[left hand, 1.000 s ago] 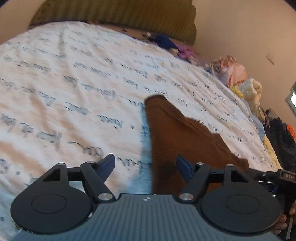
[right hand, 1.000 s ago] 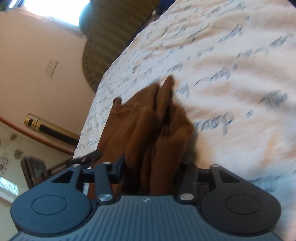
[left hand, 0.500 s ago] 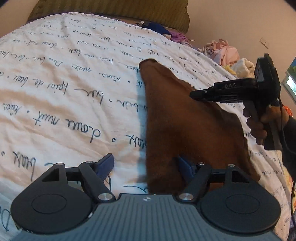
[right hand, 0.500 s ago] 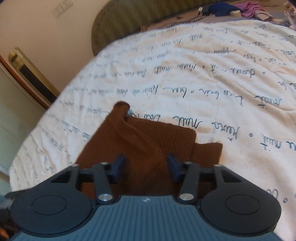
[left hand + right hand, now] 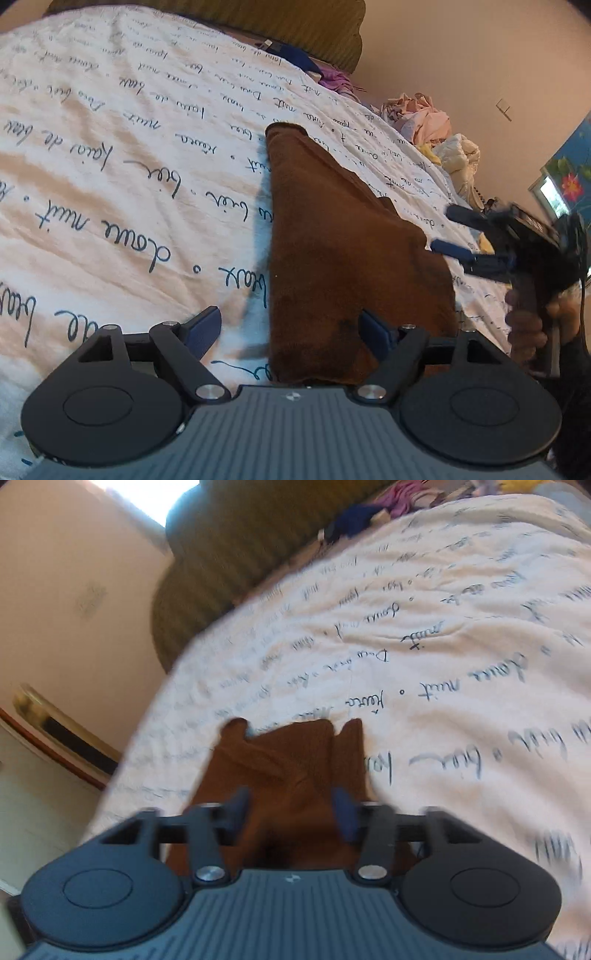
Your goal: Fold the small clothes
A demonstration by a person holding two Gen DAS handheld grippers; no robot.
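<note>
A brown knit garment (image 5: 332,240) lies folded flat on the white bedspread printed with handwriting (image 5: 110,166). My left gripper (image 5: 291,326) hangs open over its near end. The cloth's left edge runs between the fingers and the pads do not press it. My right gripper (image 5: 452,234), held in a hand, is at the garment's right edge. Its jaws are opening. In the blurred right wrist view the garment (image 5: 288,760) lies under and between the spread fingers of that gripper (image 5: 291,805), ungripped.
An olive headboard cushion (image 5: 258,22) bounds the far side of the bed. Blue and purple clothes (image 5: 306,66) lie beside it. A heap of pink and pale clothes (image 5: 428,122) sits at the right edge. The bed's left edge drops to the floor (image 5: 44,812).
The right gripper held the bunched garment between its fingers, then let go; the cloth now lies flat. That gripper dropped from above the garment to its right edge. The left gripper moved in closer.
</note>
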